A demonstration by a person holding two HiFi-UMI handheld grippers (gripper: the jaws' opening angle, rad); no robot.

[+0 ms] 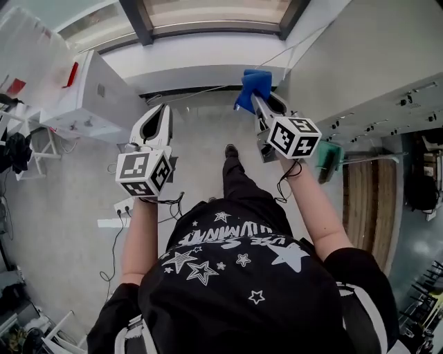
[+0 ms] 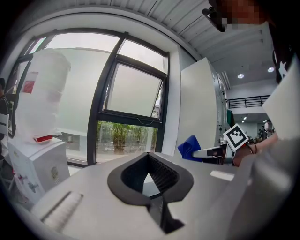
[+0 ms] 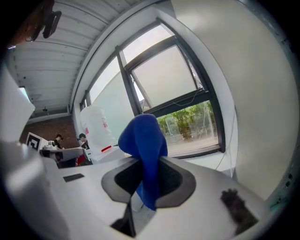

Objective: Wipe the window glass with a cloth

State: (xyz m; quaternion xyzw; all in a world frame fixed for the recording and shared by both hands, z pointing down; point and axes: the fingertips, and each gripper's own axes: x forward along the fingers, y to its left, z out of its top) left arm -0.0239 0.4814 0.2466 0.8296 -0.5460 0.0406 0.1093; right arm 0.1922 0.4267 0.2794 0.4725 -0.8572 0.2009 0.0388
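At far left a white cabinet with a red tag is standing against the window wall, and a power strip is lying on the floor nearer the person. The left gripper is being held out over the floor, right of the cabinet and short of the sill. In the left gripper view its jaws are meeting at the tips, with only the hollow between the pads showing and nothing in it. The window is running across the far side above the sill. Its dark frame is dividing the glass into panes, and greenery is showing through the lower pane. One shoe of the person is pointing toward the sill, between the two tools. The right gripper is reaching farther forward than the left, up to the near edge of the sill. Its jaws are clamping a blue cloth. In the right gripper view the cloth is standing up in a bunch above the pads and hanging down between them, with the glass behind it and not touching it. At far right a plain white wall is meeting the window at the corner, just beside the cloth.
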